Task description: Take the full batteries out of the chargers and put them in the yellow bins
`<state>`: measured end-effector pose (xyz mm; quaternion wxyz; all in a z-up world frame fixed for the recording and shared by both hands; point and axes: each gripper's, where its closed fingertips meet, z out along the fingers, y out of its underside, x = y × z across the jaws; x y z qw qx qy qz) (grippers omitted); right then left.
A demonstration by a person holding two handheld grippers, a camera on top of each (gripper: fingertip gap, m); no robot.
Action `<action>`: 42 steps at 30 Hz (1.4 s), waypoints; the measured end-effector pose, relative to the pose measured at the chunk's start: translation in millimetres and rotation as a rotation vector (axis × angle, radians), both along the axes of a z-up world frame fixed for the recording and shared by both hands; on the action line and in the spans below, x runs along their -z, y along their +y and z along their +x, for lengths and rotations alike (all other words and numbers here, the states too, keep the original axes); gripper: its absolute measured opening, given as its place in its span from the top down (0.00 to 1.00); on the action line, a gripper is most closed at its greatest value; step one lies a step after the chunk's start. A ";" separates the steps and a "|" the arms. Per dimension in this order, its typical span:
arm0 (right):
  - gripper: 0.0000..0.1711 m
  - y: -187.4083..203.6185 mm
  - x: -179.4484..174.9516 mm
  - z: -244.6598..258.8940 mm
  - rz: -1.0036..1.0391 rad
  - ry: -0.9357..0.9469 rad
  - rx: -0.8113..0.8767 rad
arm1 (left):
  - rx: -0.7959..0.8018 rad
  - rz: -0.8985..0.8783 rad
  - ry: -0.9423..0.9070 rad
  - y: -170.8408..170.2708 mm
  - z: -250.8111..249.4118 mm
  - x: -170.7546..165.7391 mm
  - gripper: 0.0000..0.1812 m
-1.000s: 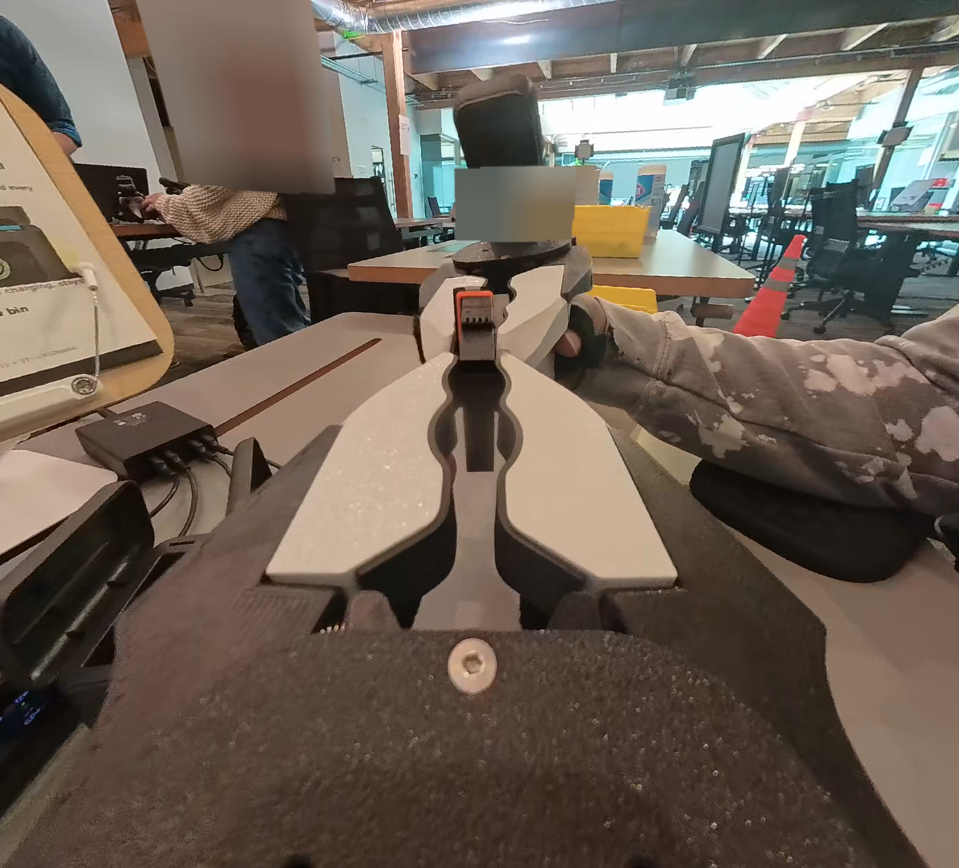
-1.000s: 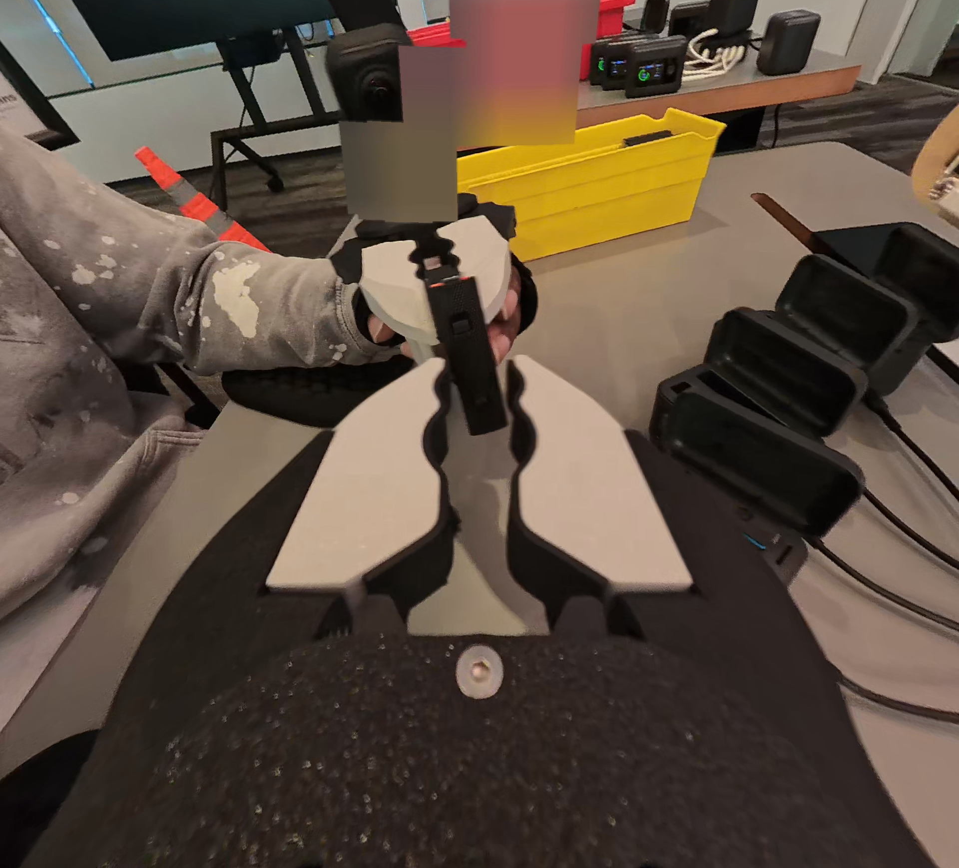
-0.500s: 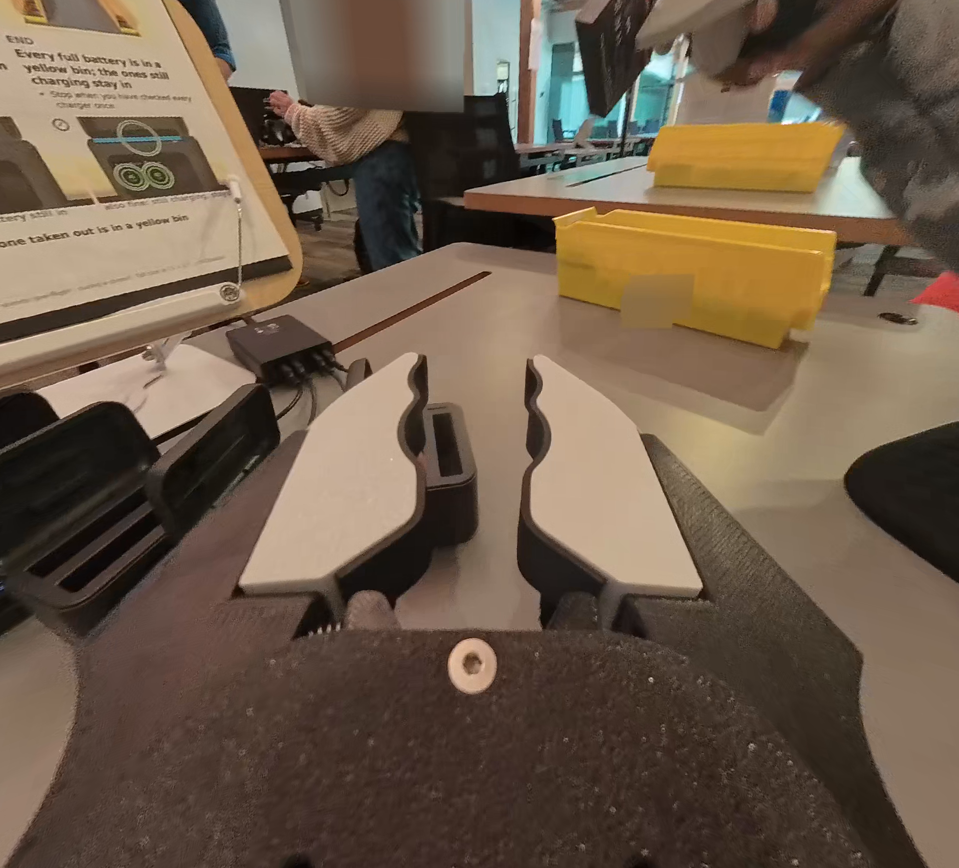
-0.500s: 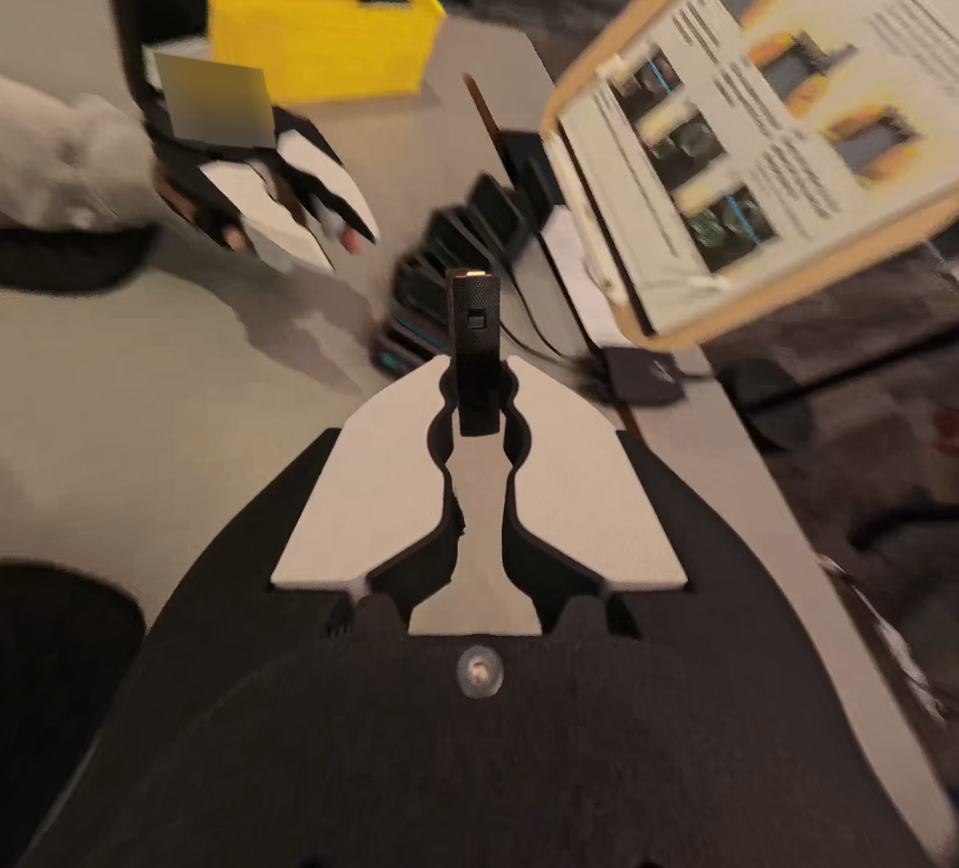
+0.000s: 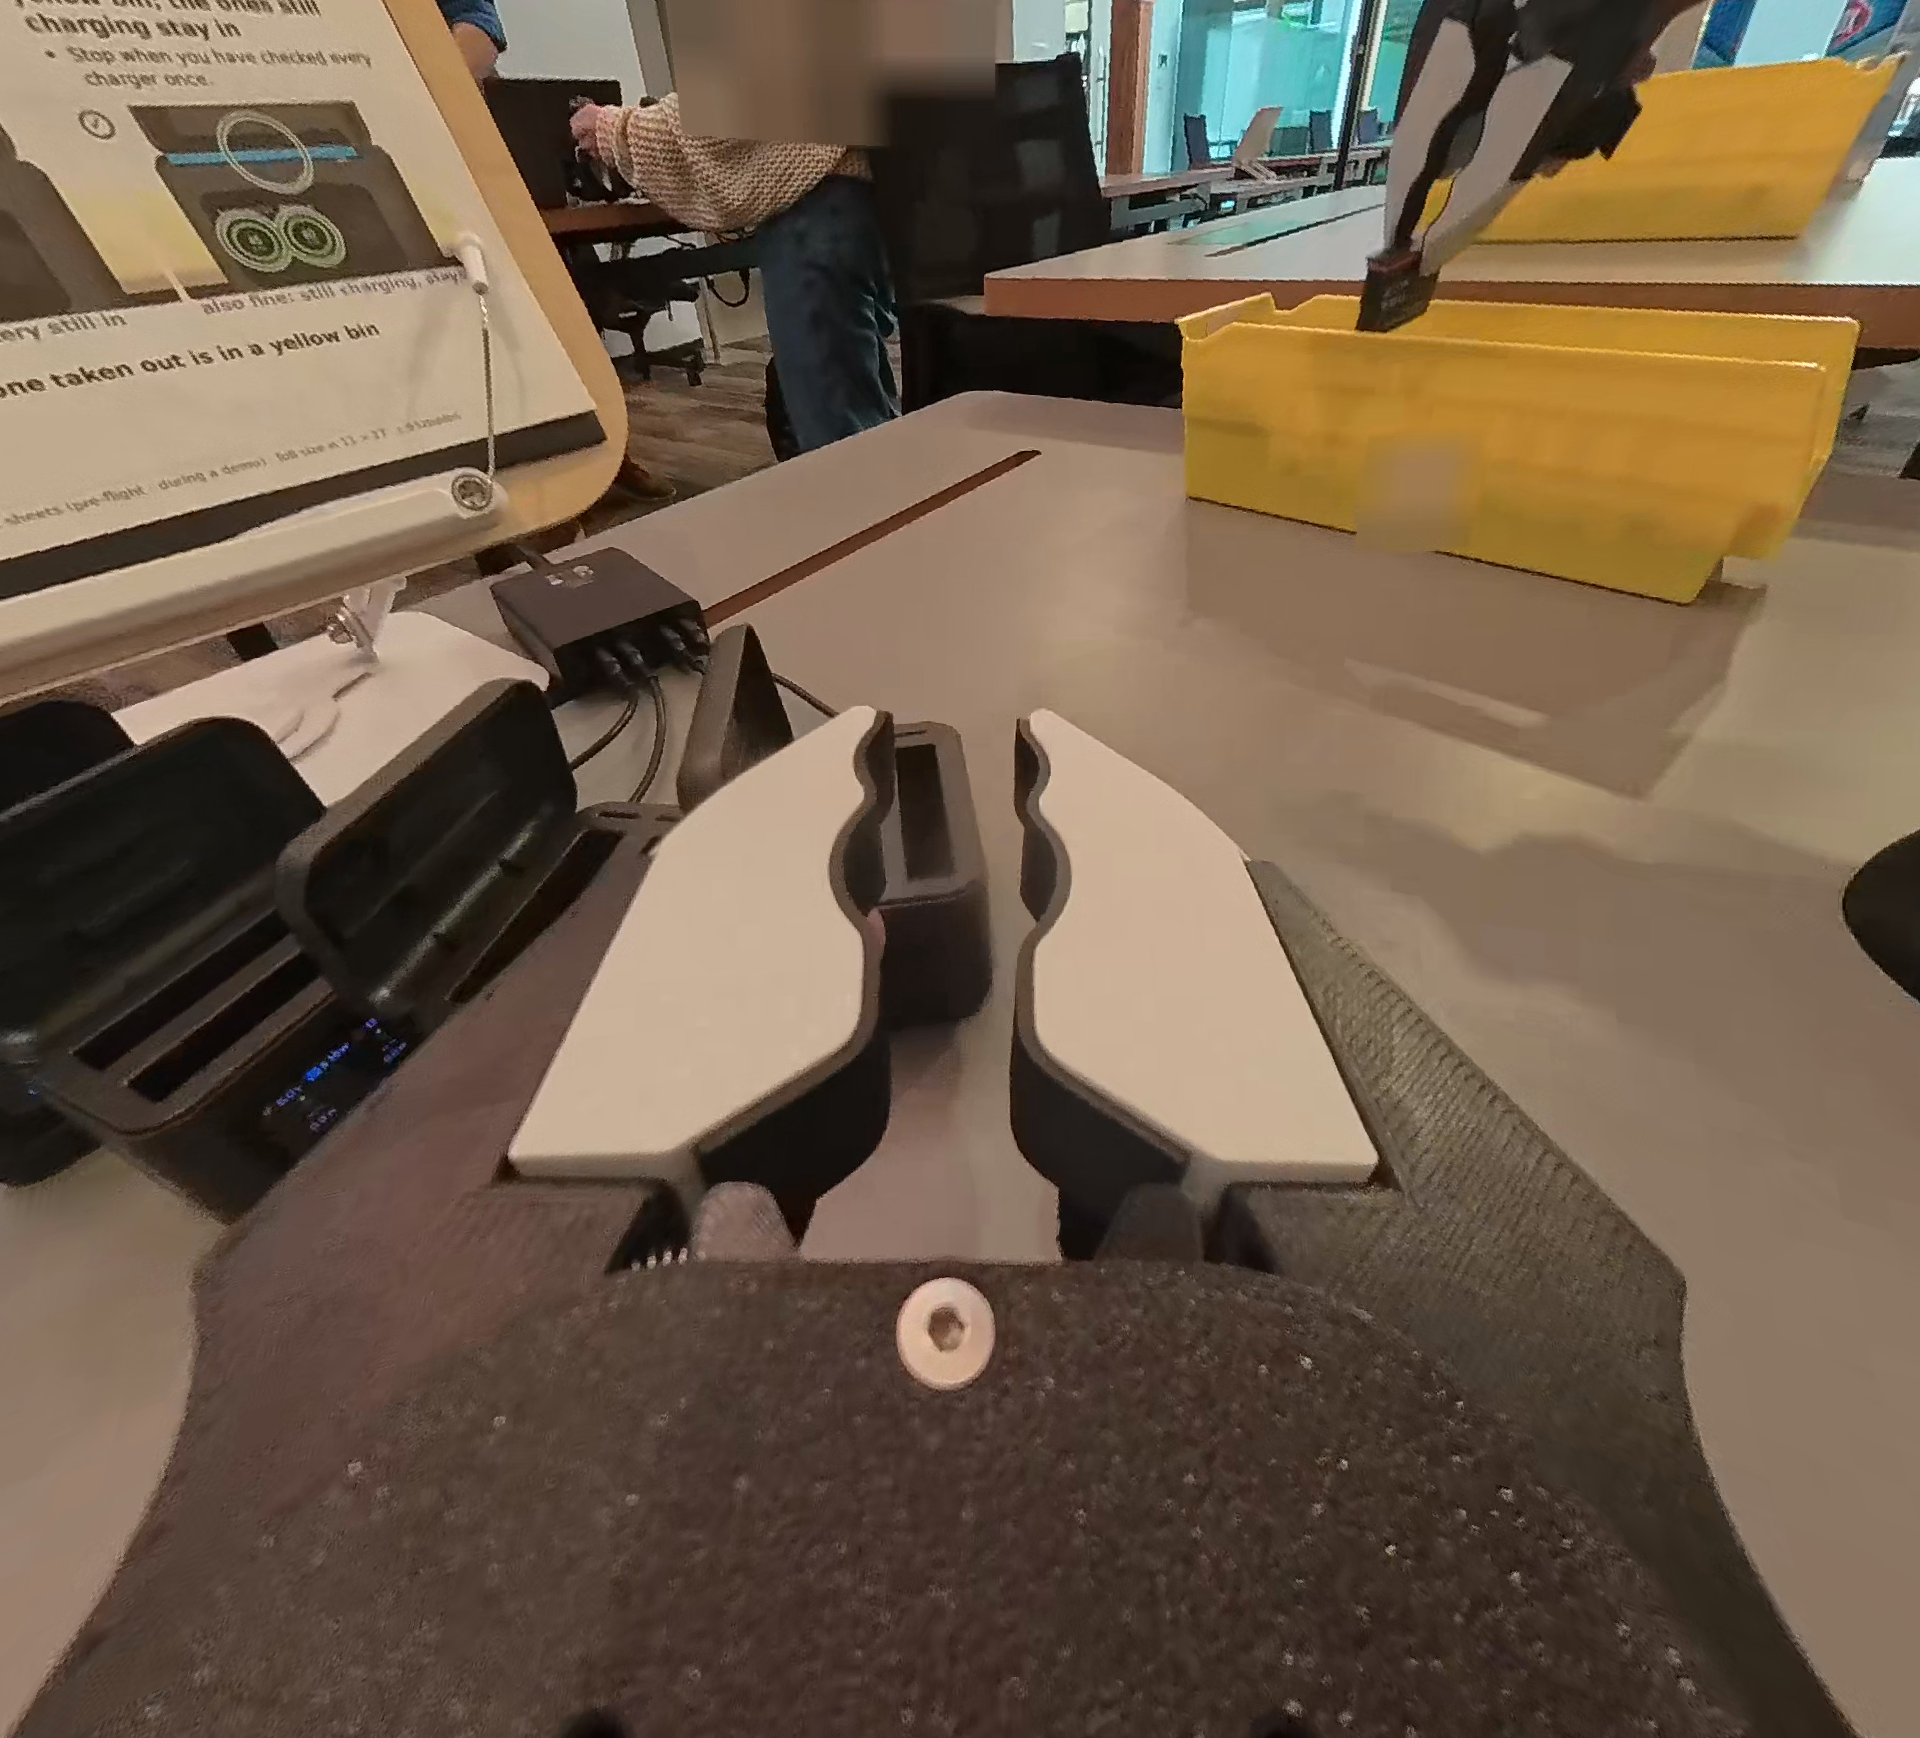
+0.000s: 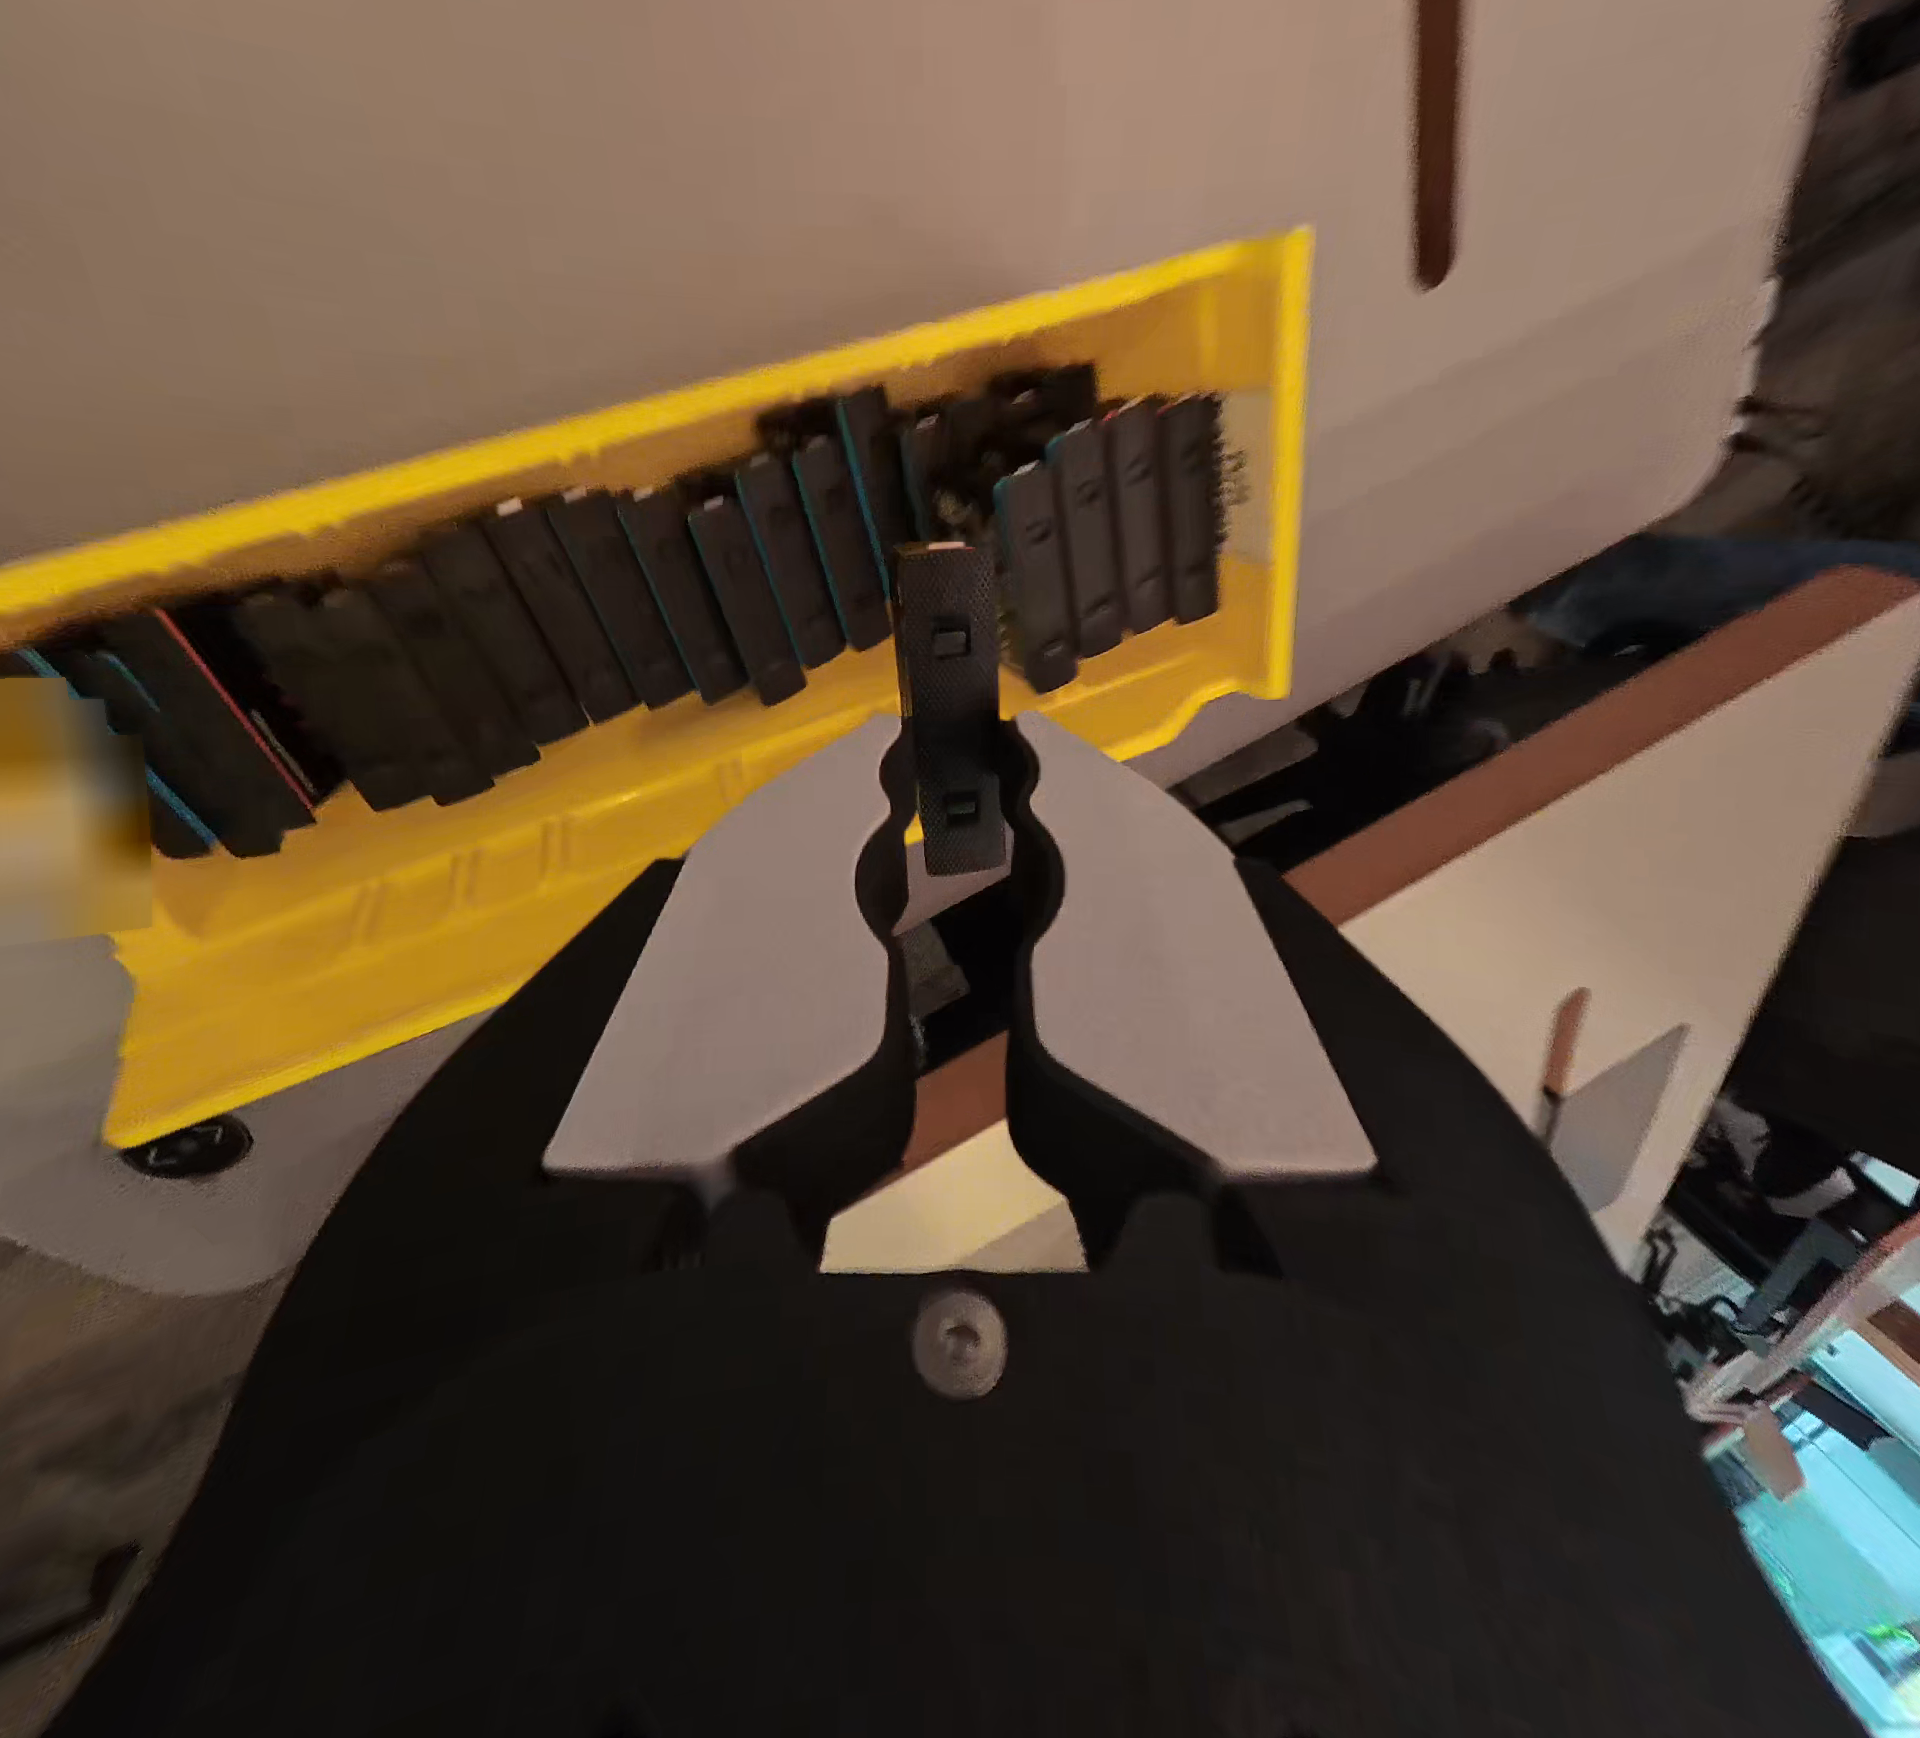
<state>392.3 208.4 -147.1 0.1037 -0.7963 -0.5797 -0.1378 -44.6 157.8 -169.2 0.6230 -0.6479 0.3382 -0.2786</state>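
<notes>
Right jaws around battery [image 6: 951, 712].

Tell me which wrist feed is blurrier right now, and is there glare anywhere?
Right wrist view: motion-smeared, so the yellow bin and the batteries in it look soft, though the battery in the right claw stays sharp. Left wrist view: crisp, with wide-angle bending and soft window glare on the table.

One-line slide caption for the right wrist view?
Right gripper holds a black battery above the yellow bin, already lined with a row of batteries.
</notes>
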 end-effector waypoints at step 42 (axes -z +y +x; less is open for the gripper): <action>0.89 44.4 11.9 -3.6 0.194 0.008 -0.017 | -0.017 -0.041 0.074 6.5 2.6 22.3 0.89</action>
